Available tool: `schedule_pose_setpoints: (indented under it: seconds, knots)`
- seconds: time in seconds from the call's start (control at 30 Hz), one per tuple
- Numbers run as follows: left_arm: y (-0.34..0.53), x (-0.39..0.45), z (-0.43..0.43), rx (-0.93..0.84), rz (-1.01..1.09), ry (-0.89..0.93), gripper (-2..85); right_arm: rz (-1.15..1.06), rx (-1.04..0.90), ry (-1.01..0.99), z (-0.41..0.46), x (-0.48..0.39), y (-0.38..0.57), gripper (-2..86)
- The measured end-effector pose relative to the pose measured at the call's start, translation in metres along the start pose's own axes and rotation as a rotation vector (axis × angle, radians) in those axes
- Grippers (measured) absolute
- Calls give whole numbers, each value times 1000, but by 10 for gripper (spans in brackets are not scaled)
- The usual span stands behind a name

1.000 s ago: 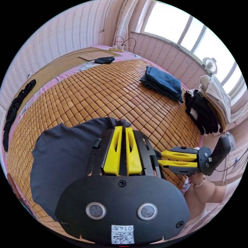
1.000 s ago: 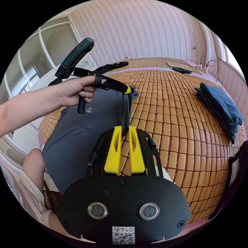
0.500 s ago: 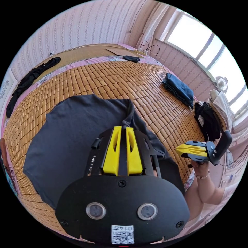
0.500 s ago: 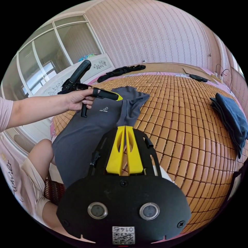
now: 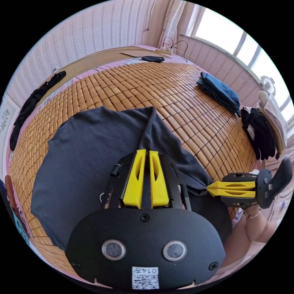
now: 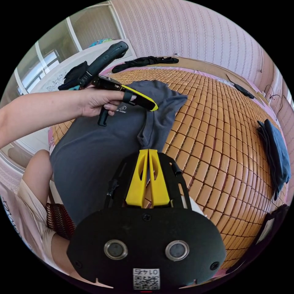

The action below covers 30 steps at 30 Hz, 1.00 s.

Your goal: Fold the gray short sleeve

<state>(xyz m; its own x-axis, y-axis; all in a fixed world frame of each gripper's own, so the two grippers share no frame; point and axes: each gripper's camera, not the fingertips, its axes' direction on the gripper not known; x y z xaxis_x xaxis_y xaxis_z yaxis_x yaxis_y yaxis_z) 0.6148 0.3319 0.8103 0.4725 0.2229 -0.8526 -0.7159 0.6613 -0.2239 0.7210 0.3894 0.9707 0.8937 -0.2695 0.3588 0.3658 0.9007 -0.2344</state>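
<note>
Both tools pinch the gray shirt [image 5: 85, 159], left tool [image 5: 144, 151], right tool [image 6: 148, 150].

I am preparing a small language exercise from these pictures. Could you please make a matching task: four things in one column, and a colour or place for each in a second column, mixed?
Things:
1. gray shirt
2. folded blue garment
3. long black garment
4. left gripper

Descriptions:
A. folded, lying apart on the bamboo mat, window side
B. stretched along the mat's far edge by the wall
C. spread on the mat, pinched by both grippers
D. yellow jaws closed on dark cloth

Pairs: 1-C, 2-A, 3-B, 4-D
</note>
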Motion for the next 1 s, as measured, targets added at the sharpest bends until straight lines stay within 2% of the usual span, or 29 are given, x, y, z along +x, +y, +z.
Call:
schedule_pose_setpoints:
  seconds: [0.07,0.17,0.27,0.47,0.53,0.63,0.77,0.9,1.0]
  knots:
    - [6,-8,-9,7,-43,26,4,12,20,-5,0,2,-1,-1]
    - [33,-25,-47,113,-75,55,3,34,97,-15,-5,7,1,0]
    - [83,-54,-91,139,-116,115,11,61,140,-56,-6,14,1,4]
    - [227,-137,-167,69,-251,-12,48,13,134,-149,5,-15,-26,6]
    - [274,-167,-180,59,-317,-83,50,-47,94,-180,23,-50,-59,5]
    - [309,-197,-182,70,-389,-81,52,-149,41,-265,61,-105,-124,0]
    - [321,-216,-179,134,-428,-40,65,-258,-24,-335,113,-168,-220,10]
    - [316,-232,-169,178,-427,-15,71,-289,-126,-386,177,-225,-319,65]
    - [311,-242,-155,137,-409,-54,72,-296,-211,-317,220,-256,-362,89]
